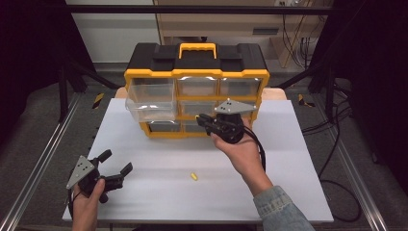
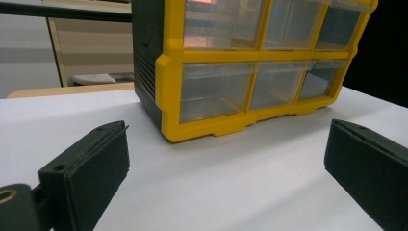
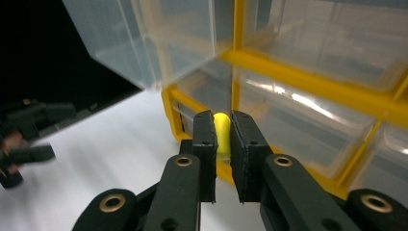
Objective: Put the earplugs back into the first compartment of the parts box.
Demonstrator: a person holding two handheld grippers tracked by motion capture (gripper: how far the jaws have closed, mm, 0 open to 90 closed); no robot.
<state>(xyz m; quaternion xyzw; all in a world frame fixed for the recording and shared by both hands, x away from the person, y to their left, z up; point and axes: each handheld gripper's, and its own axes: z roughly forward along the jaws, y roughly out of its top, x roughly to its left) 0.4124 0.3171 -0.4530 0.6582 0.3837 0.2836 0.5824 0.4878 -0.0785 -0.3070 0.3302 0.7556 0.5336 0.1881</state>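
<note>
Holding one small yellow piece [image 3: 221, 130] between its two pads, the right gripper [image 1: 205, 122] hangs in front of the organizer's [image 1: 196, 57] middle row, just right of and below the pulled-out drawer [image 1: 149, 102]. The jaws are narrow and pinch the piece, its rounded top poking out above the pads in the right gripper view. A second yellow piece [image 1: 194, 176] lies loose on the white table [image 1: 288, 159], near the front, between the two hands, well apart from both grippers. So two yellow pieces: one gripped, one on the table. The left gripper [image 1: 116, 168] sits low at the front left, jaws spread wide with nothing between them; in the left gripper view both pads [image 2: 91, 168] frame bare table, pointing at the organizer's lower left corner. One organizer, black with yellow frame and one yellow handle [image 1: 197, 48]. Clear drawers in three columns; at least three rows visible, lowest partly hidden by the hand. One drawer, top left, is pulled out; whether anything is in it, cannot tell.
</note>
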